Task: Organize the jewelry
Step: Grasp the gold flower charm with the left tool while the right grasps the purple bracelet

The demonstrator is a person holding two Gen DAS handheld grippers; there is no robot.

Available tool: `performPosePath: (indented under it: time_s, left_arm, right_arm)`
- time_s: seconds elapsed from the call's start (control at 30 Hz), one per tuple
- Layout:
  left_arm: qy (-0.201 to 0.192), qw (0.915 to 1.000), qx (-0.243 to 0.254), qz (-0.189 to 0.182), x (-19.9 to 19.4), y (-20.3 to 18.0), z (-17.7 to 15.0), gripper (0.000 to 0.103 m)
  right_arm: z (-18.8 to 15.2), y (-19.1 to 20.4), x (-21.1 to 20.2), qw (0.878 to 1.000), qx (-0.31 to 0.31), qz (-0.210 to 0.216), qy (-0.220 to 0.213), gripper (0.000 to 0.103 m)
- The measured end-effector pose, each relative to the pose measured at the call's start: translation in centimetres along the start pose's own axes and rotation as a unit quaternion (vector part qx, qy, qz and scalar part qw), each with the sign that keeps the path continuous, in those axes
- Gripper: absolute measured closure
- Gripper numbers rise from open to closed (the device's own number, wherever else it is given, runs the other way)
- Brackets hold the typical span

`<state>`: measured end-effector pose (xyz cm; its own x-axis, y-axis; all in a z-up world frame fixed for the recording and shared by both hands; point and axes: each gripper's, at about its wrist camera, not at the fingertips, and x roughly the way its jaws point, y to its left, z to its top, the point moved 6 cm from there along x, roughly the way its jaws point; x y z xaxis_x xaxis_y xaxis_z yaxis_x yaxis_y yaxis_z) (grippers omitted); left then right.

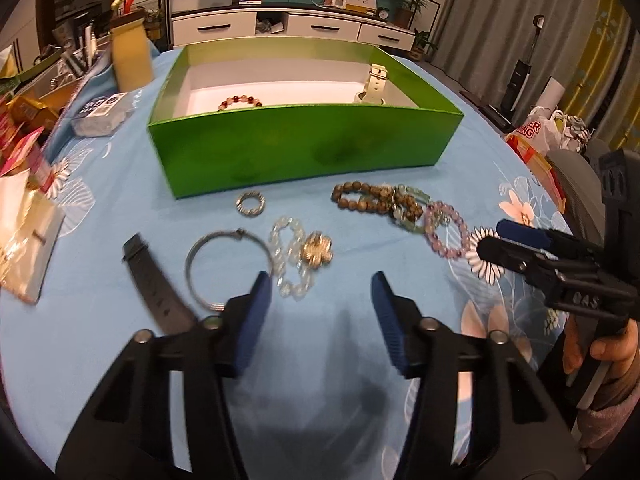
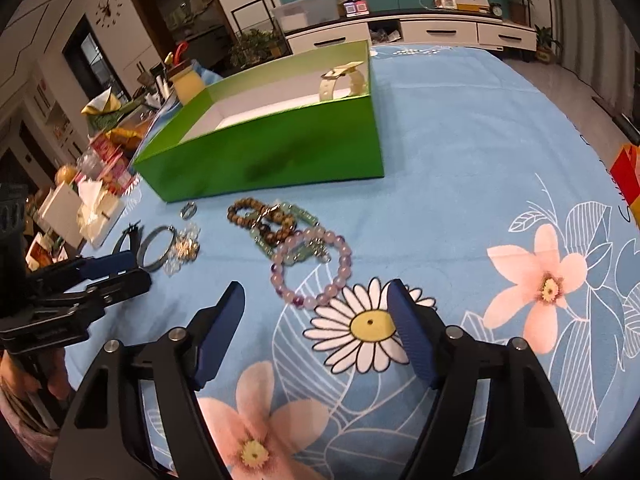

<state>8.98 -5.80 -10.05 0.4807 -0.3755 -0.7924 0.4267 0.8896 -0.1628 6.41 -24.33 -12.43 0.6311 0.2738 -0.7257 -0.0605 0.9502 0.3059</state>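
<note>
Collection step in hand. The green box [image 1: 304, 148] on the bench [image 2: 460, 160] already holds a red bead bracelet [image 1: 240, 102] and a white watch [image 1: 374, 84]. The left tool [image 1: 320, 296] stands part-open, empty, before the clear bead bracelet [image 1: 290, 260]. The right tool [image 2: 316, 304], open and empty, faces the purple bead bracelet [image 2: 312, 266]. Next: descend, straddle the beads, close.

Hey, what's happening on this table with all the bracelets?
A person is sorting jewelry into a green box, holding a gripper in each hand. A red bead bracelet and a white watch are already inside. The left gripper hovers near the clear bead bracelet and silver bangle; the right gripper is by the purple bead bracelet. Both jaws are open and hold nothing.
</note>
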Motion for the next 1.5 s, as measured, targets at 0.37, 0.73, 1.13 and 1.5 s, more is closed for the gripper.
performPosePath:
  time_s: [0.37,0.73,1.13,1.5]
  left_arm:
    - [0.013,0.9995,0.010,0.026,3.5,0.3,1.7,0.068]
    - [0.011,0.9976,0.057,0.038,3.8,-1.3,1.4,0.084]
    - [-0.018,0.9988,0.031,0.034,2.0,-0.4,1.8,0.084]
    - [-0.046,0.9987,0.016,0.009,-1.2,-1.0,2.6,0.084]
  right_arm:
    - [0.3,-0.9,1.0,1.000,0.010,0.002,0.001,0.035]
    - [0.7,-2.0,1.7,0.999,0.036,-0.002,0.007,0.059]
    - [0.5,-0.7,2.4,0.999,-0.031,-0.043,-0.007,0.096]
    - [2.5,1.8,-2.0,0.995,-0.059,-0.027,-0.072,0.096]
